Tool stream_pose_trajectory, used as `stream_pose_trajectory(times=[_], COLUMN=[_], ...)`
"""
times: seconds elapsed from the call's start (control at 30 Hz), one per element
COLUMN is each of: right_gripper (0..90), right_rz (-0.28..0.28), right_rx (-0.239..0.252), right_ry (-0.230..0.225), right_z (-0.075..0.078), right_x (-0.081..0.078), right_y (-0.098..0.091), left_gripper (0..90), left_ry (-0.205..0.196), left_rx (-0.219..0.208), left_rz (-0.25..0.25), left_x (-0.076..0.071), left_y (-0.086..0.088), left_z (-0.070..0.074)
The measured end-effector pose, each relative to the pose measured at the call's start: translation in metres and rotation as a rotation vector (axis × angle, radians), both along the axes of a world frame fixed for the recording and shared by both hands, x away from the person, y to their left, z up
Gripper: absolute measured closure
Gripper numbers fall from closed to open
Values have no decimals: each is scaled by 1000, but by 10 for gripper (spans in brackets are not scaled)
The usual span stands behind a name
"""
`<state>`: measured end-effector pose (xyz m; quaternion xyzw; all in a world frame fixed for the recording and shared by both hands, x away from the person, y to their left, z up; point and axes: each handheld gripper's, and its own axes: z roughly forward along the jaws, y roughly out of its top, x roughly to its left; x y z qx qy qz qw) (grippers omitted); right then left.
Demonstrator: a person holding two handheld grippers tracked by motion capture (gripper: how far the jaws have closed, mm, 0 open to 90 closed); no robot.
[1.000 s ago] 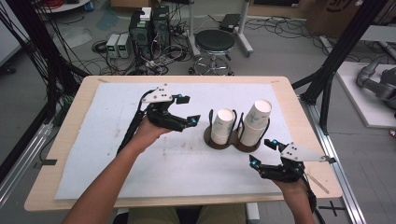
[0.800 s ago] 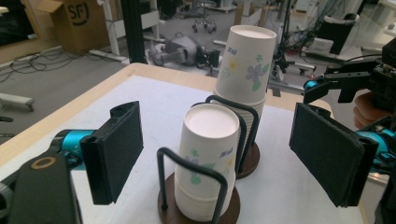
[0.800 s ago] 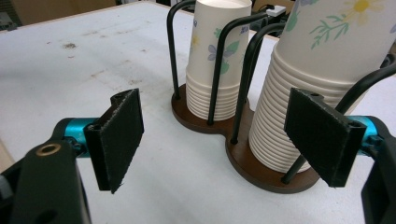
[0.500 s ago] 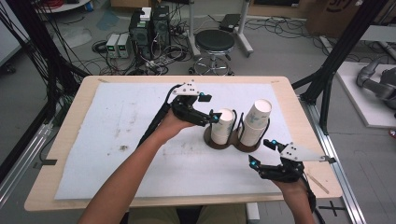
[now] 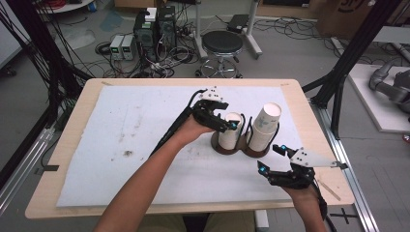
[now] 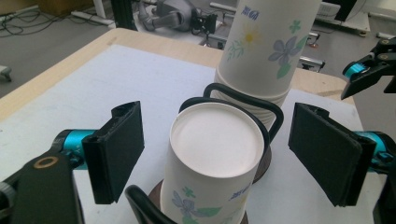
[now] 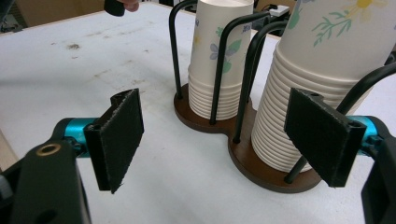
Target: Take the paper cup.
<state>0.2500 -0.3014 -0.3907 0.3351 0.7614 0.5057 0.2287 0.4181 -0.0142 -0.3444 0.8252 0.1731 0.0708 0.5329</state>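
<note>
- High view: your left gripper is over the shorter cup stack in the brown holder on the white mat; your right gripper hovers just right of the holder, jaws apart.
- Left gripper view: your jaws have just narrowed a little but stand clear on either side of the shorter cup stack, pads untouched.
- Right gripper view: your jaws are apart and hold nothing; the taller cup stack stands just ahead.

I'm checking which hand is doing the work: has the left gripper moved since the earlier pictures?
Yes. The left gripper has moved rightward across the table to the left cup stack in the holder, jaws open either side of it.
</note>
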Motion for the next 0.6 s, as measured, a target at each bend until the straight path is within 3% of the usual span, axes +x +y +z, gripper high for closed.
stream_pose_trajectory(times=[0.6], right_gripper=[203], right_rz=[-1], right_rx=[4], right_ry=[0], right_z=[0], right_x=[0], right_y=[-1], left_gripper=[288], left_ry=[13], left_rx=[83], left_rz=[-3], left_x=[3], left_y=[-10], left_z=[-10])
